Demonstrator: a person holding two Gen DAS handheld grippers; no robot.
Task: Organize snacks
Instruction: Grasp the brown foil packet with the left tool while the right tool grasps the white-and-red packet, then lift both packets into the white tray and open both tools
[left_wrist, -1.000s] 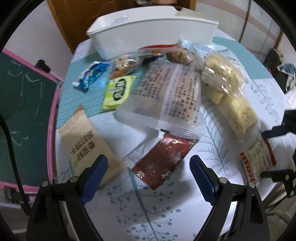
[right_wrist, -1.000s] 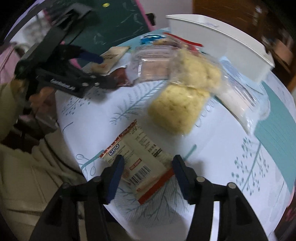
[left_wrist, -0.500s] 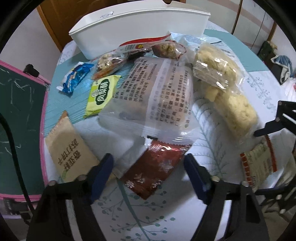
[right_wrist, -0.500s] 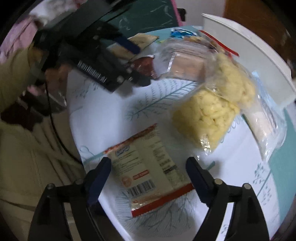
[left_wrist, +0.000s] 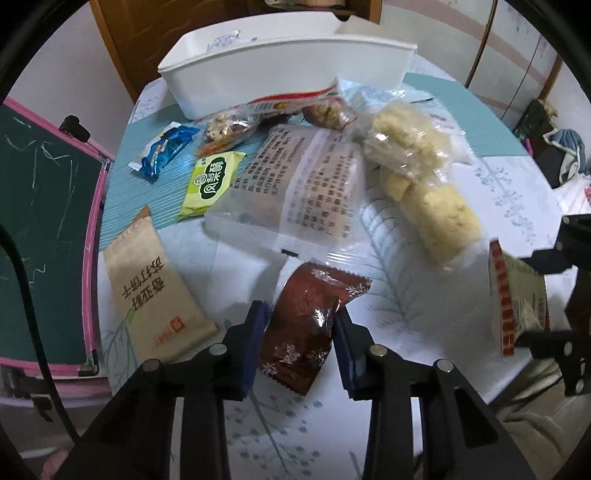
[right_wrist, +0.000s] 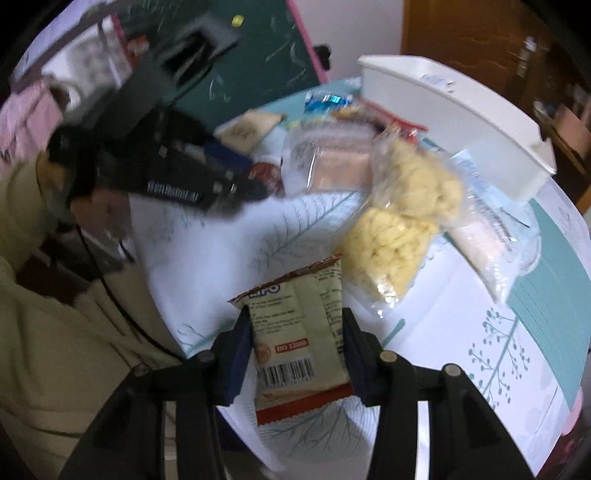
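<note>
My left tongs (left_wrist: 297, 334) are closing on the dark red packet (left_wrist: 312, 325), which sits between the blue pads with its long axis running away from me toward the white bin (left_wrist: 288, 70). The pads press its sides and its near end looks lifted off the tabletop (left_wrist: 406, 302). My right tongs (right_wrist: 295, 347) are closing on the cream packet with the barcode (right_wrist: 299, 332); it stands pinched between the pads, long axis pointing up and away. The bin lies straight ahead of both tongs, at the far side of the tabletop, beyond the pile of loose snacks. I judge the left tongs nearer to it, since the right ones work at the near edge.

Counting from left to right in the left view: 1 tan packet (left_wrist: 151, 295), 1 blue wrapper (left_wrist: 164, 149), 1 green packet (left_wrist: 210, 182), 1 nut pack (left_wrist: 225, 129), 1 large frosted bag (left_wrist: 295, 192), 1 red-edged pack (left_wrist: 328, 110), 2 bags of yellow puffs (left_wrist: 417, 173), plus the 2 packets I hold. There is 1 bin.
</note>
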